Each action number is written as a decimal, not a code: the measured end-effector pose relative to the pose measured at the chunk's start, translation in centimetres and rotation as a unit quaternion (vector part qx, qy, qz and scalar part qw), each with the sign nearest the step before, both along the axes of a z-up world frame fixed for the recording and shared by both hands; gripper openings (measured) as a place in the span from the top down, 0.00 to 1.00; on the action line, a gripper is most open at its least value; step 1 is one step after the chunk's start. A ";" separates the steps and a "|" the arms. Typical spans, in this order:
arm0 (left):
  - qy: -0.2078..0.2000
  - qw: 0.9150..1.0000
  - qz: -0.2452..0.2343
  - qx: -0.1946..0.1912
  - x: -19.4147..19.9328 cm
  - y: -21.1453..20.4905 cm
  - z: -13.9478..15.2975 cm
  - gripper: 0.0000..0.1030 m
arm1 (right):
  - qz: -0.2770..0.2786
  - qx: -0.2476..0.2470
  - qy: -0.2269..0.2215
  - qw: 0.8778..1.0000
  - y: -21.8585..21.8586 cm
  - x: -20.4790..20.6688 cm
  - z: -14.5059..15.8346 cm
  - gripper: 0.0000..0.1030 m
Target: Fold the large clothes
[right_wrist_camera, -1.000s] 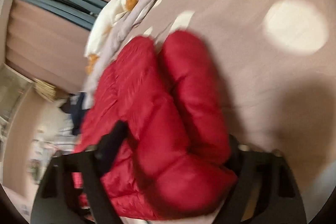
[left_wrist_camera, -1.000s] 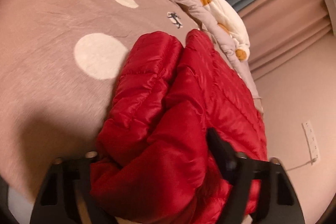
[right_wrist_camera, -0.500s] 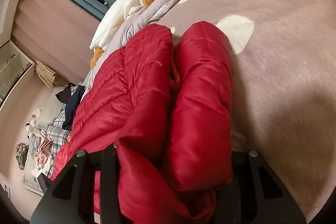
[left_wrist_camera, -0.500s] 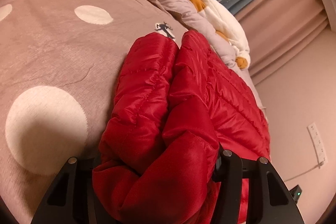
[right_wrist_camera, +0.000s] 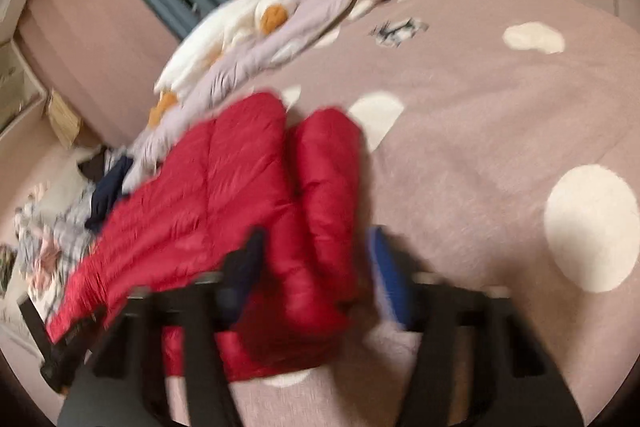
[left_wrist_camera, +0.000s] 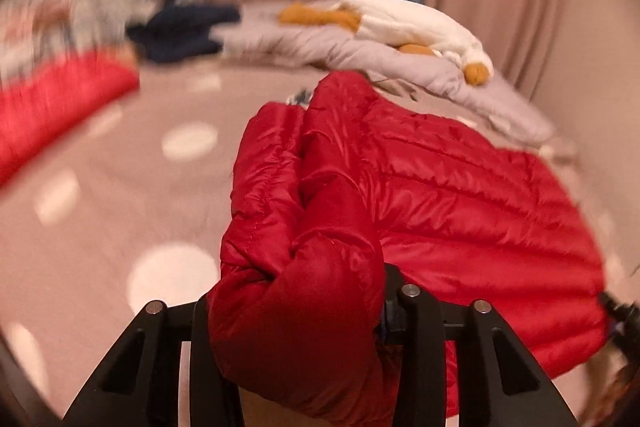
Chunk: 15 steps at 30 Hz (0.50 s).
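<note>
A red quilted puffer jacket [left_wrist_camera: 440, 195] lies on the dotted pink-brown bedspread [left_wrist_camera: 100, 207], its near end bunched into thick folds. My left gripper [left_wrist_camera: 296, 315] has those folds packed between its black fingers; its jaws are closing and squeeze the padding. In the blurred right wrist view the same jacket [right_wrist_camera: 208, 195] runs away to the left. My right gripper [right_wrist_camera: 316, 263] holds another bunched edge, jaws closing, with a blue pad showing on the right finger [right_wrist_camera: 388, 267]. That edge hangs slightly above the bedspread [right_wrist_camera: 480, 131].
A white and orange plush duck [left_wrist_camera: 408, 27] rests on a crumpled grey quilt [left_wrist_camera: 360, 55] along the far side of the bed. Dark navy clothes [left_wrist_camera: 184, 27] and another red garment [left_wrist_camera: 52, 99] lie at the far left. Curtains hang behind.
Both grippers have narrowed onto the jacket's bunched folds and risen a little. Each wrist has rolled, so the bed now looks nearly level in the left view. The jacket's near end is lifted.
</note>
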State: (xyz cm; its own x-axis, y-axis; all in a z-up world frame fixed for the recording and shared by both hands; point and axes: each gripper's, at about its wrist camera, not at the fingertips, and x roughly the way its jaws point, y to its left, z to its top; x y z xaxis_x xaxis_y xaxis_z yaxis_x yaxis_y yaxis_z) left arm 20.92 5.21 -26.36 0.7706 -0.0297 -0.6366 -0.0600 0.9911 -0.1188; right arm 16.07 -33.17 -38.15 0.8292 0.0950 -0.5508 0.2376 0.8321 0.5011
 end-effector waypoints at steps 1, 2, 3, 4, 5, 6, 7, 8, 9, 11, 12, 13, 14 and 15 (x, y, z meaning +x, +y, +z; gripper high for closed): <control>-0.010 1.000 -0.004 0.022 -0.3 -1.0 0.7 0.63 | -0.002 -0.026 0.020 0.999 0.7 0.2 -0.3 0.66; -0.019 0.999 -0.009 0.028 -0.6 -1.5 1.4 0.63 | -0.006 -0.047 0.036 0.998 1.2 0.5 -0.6 0.66; -0.029 0.999 -0.017 0.024 -0.9 -2.0 2.3 0.63 | -0.008 -0.059 0.045 0.997 1.5 0.6 -0.9 0.66; -0.034 0.999 -0.024 0.014 -0.9 -2.1 2.9 0.63 | -0.011 -0.056 0.047 0.997 1.4 0.5 -1.4 0.66; -0.041 0.998 -0.038 -0.004 -1.1 -2.2 3.8 0.63 | -0.013 -0.047 0.047 0.998 1.1 0.4 -1.6 0.66; -0.049 0.997 -0.059 -0.027 -1.4 -2.5 4.8 0.63 | -0.014 -0.038 0.046 0.998 0.8 0.3 -1.8 0.66; -0.055 0.995 -0.073 -0.037 -1.3 -2.9 5.6 0.63 | -0.012 -0.030 0.046 0.998 0.4 0.1 -1.9 0.66; -0.062 0.993 -0.088 -0.043 -1.5 -3.6 6.4 0.63 | -0.010 -0.026 0.047 0.998 0.2 0.0 -2.0 0.67; -0.070 0.991 -0.102 -0.050 -1.7 -4.4 7.3 0.63 | -0.008 -0.026 0.049 0.998 0.2 0.2 -1.9 0.68; -0.076 0.984 -0.140 -0.076 -1.9 -6.0 8.4 0.63 | -0.006 -0.028 0.049 0.998 0.2 0.2 -1.9 0.68; -0.074 0.978 -0.166 -0.101 -2.0 -6.8 8.7 0.63 | -0.006 -0.027 0.047 0.998 0.2 0.1 -2.0 0.68; -0.066 0.969 -0.200 -0.130 -2.0 -7.9 9.0 0.63 | -0.007 -0.022 0.046 0.999 0.3 -0.1 -2.0 0.68; -0.061 0.961 -0.224 -0.147 -2.1 -8.8 9.2 0.63 | -0.007 -0.017 0.046 0.999 0.2 -0.1 -2.0 0.68; -0.058 0.954 -0.245 -0.162 -2.1 -9.8 9.3 0.63 | -0.005 -0.010 0.046 0.999 0.0 -0.2 -2.1 0.68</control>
